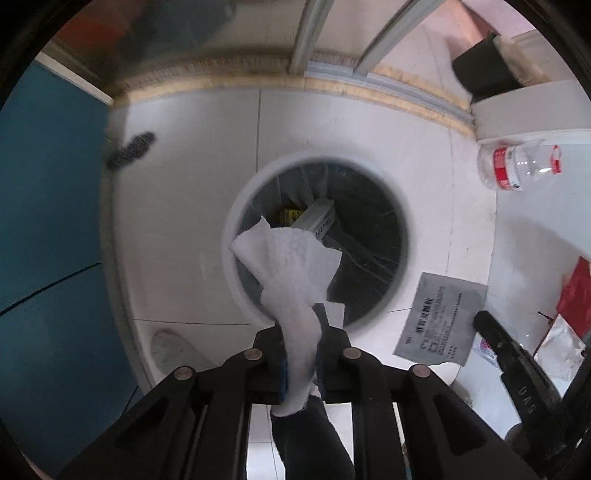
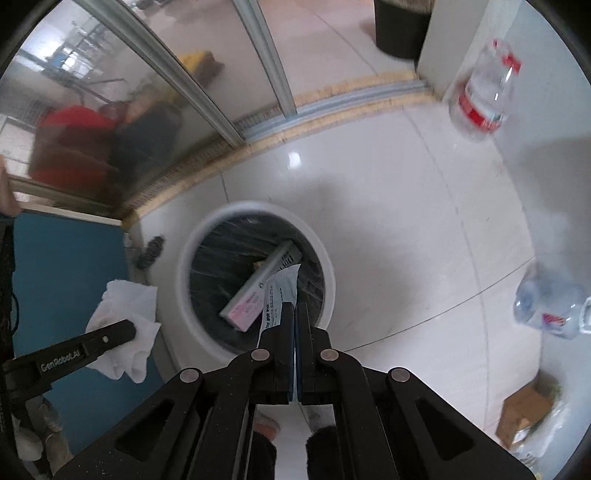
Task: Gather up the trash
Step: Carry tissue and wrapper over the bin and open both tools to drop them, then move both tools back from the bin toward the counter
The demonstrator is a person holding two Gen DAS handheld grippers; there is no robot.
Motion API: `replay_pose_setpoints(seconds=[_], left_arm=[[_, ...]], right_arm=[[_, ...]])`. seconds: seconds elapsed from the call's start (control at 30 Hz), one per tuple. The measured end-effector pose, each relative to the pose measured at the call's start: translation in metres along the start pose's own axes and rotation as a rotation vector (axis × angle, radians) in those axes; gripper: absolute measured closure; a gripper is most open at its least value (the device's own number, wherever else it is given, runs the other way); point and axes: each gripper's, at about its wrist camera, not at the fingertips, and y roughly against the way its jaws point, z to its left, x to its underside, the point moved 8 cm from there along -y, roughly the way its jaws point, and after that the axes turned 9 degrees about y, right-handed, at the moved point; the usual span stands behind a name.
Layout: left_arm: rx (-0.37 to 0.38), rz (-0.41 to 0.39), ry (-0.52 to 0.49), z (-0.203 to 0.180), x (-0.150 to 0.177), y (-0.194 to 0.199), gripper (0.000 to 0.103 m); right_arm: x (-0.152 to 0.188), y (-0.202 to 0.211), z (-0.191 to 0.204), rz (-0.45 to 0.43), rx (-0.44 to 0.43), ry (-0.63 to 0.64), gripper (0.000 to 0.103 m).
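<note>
A white round trash bin [image 1: 236, 206] with a black liner stands on the floor; a long grey box [image 1: 320, 218] lies inside it. My left gripper [image 1: 301, 325] is shut on a crumpled white tissue [image 1: 291, 266] and holds it over the bin's near rim. In the right wrist view the bin [image 2: 328, 273] holds the grey and pink box [image 2: 258, 288]. My right gripper [image 2: 295, 308] is shut on a thin printed packet [image 2: 279, 295] above the bin's near edge. The left gripper's finger [image 2: 110, 338] and the tissue [image 2: 125, 306] show at the left.
A white table at the right carries a clear plastic bottle with a red label [image 1: 517, 166], a grey printed packet [image 1: 439, 317] and red and white wrappers [image 1: 572, 295]. Two bottles [image 2: 484, 92] [image 2: 550, 302] show on it. A blue panel [image 1: 48, 206] stands left. A black bin [image 2: 400, 26] stands beyond the glass doors.
</note>
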Motion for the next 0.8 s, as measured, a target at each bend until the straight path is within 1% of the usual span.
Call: replay_pose_setpoints(seconds=[0.07,0.17,0.2,0.23,0.27,0.3,0.33,0.37,0.4,0.43,0.47,0.53,0.57,0.6,0.63,0.67,0.7,0.8], left_arm=[[-0.001,0.032,-0.011,-0.004,-0.008,-0.026,0.092],[-0.019,0.049,-0.047,-0.007,-0.012,-0.047,0.09],[-0.024,0.049,-0.055,-0.009,-0.014,-0.05,0.089],[-0.027,0.049,-0.064,-0.011,-0.017,-0.054,0.083],[-0.036,0.046,-0.073,-0.014,-0.019,-0.056,0.064],[-0.042,0.043,-0.076,-0.014,-0.019,-0.057,0.049],[-0.045,0.037,-0.078,-0.014,-0.02,-0.057,0.019],[-0.046,0.029,-0.079,-0.014,-0.02,-0.054,0.008],[-0.048,0.023,-0.08,-0.011,-0.019,-0.051,0.008],[-0.053,0.02,-0.077,-0.008,-0.018,-0.046,0.008],[-0.058,0.016,-0.074,-0.004,-0.017,-0.044,0.008],[-0.079,-0.005,-0.075,0.001,-0.015,-0.034,0.007],[-0.101,-0.027,-0.077,0.005,-0.014,-0.024,0.007],[-0.115,-0.045,-0.081,0.01,-0.013,-0.017,0.007],[-0.126,-0.063,-0.08,0.014,-0.012,-0.008,0.007],[-0.139,-0.084,-0.076,0.018,-0.009,0.003,0.007],[-0.151,-0.11,-0.073,0.022,-0.006,0.017,0.007],[-0.192,-0.17,-0.062,0.033,0.008,0.059,0.007]], right_arm=[[0.004,-0.03,-0.003,0.022,-0.003,-0.014,0.103],[0.009,-0.069,-0.004,0.053,0.005,-0.012,0.103],[0.011,-0.081,-0.005,0.072,0.006,-0.008,0.103],[0.012,-0.09,-0.005,0.084,0.01,-0.007,0.103],[0.014,-0.1,-0.005,0.104,0.012,-0.006,0.102],[0.015,-0.106,-0.004,0.123,0.009,-0.006,0.102],[0.017,-0.111,-0.005,0.141,0.008,-0.009,0.099],[0.019,-0.114,-0.006,0.156,0.011,-0.013,0.091],[0.02,-0.115,-0.006,0.162,0.014,-0.015,0.085],[0.021,-0.114,-0.007,0.163,0.023,-0.017,0.069],[0.021,-0.109,-0.009,0.16,0.025,-0.021,0.057],[0.021,-0.101,-0.008,0.155,0.032,-0.018,0.048],[0.019,-0.095,-0.007,0.152,0.05,-0.003,0.039],[0.018,-0.089,-0.005,0.148,0.061,0.011,0.032],[0.016,-0.081,-0.003,0.144,0.072,0.026,0.017],[0.015,-0.072,-0.002,0.141,0.083,0.04,0.005],[0.014,-0.062,0.0,0.136,0.097,0.054,0.001],[0.012,-0.027,0.008,0.12,0.124,0.086,0.0]])
